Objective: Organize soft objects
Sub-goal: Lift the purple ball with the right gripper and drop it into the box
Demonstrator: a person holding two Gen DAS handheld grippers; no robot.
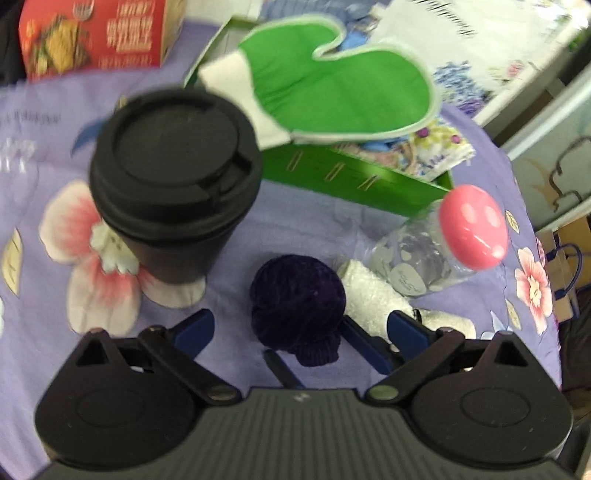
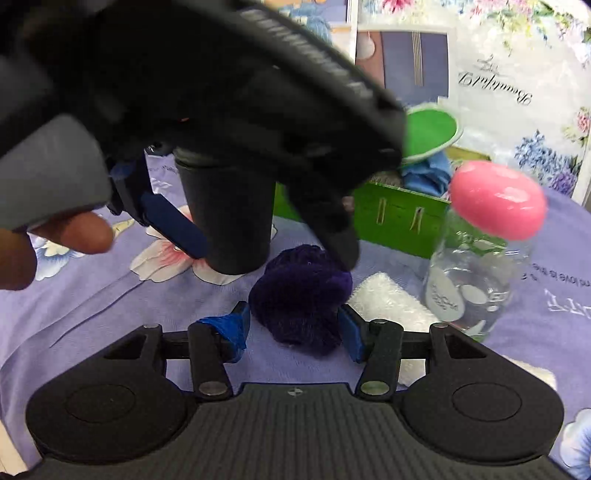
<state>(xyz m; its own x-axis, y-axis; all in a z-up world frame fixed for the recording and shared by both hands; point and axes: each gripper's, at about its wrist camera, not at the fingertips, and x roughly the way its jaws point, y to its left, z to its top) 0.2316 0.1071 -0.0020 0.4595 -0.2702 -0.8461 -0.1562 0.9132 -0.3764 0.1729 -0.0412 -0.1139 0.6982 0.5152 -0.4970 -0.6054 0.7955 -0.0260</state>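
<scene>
A dark purple yarn ball [image 1: 297, 306] lies on the purple flowered cloth; it also shows in the right wrist view [image 2: 301, 297]. My left gripper [image 1: 301, 328] is open, its fingers either side of the ball. My right gripper [image 2: 295, 328] is open around the same ball, its blue pads close to or touching it. In the left wrist view two more blue fingers cross in by the ball. A white towel [image 1: 373, 295] lies right of the ball. A green mitt [image 1: 332, 92] lies over the green box [image 1: 354, 177].
A black lidded cup [image 1: 173, 177] stands left of the ball. A clear bottle with a pink cap [image 1: 469, 229] stands at the right. A red carton [image 1: 92, 33] is at the back left. The left gripper's body [image 2: 221, 92] fills the upper right wrist view.
</scene>
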